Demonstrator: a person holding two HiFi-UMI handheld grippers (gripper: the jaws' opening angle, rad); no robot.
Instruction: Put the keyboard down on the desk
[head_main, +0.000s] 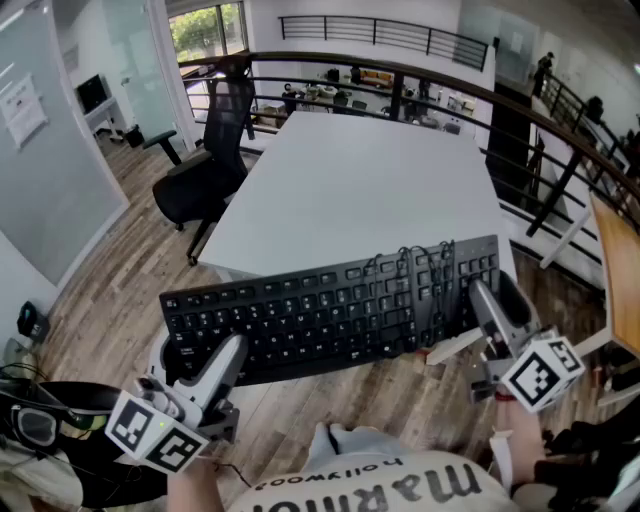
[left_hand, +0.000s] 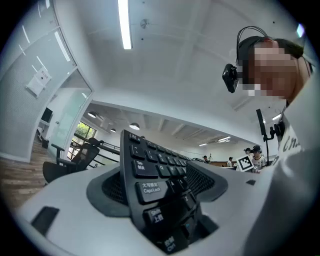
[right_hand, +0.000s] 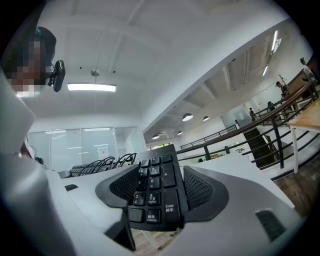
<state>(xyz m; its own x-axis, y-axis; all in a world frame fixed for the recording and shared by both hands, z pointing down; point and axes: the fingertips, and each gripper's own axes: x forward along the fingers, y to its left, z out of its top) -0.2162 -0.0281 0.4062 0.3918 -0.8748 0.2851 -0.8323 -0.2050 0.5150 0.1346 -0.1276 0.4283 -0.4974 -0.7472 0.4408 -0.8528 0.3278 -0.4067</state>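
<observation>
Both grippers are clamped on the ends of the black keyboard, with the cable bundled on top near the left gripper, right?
Not quite. The head view shows the cable bundled on top near the right gripper, not the left. The rest holds: the left gripper and right gripper are each clamped on one end of the black keyboard.

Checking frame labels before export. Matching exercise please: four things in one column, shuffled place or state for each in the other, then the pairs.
1. left gripper
2. right gripper
3. office chair
4. cable

A. on the wooden floor, left of the desk
B. shut on the keyboard's numpad end
C. coiled on top of the keyboard
D. shut on the keyboard's Caps Lock end

Pairs: 1-D; 2-B; 3-A; 4-C
</observation>
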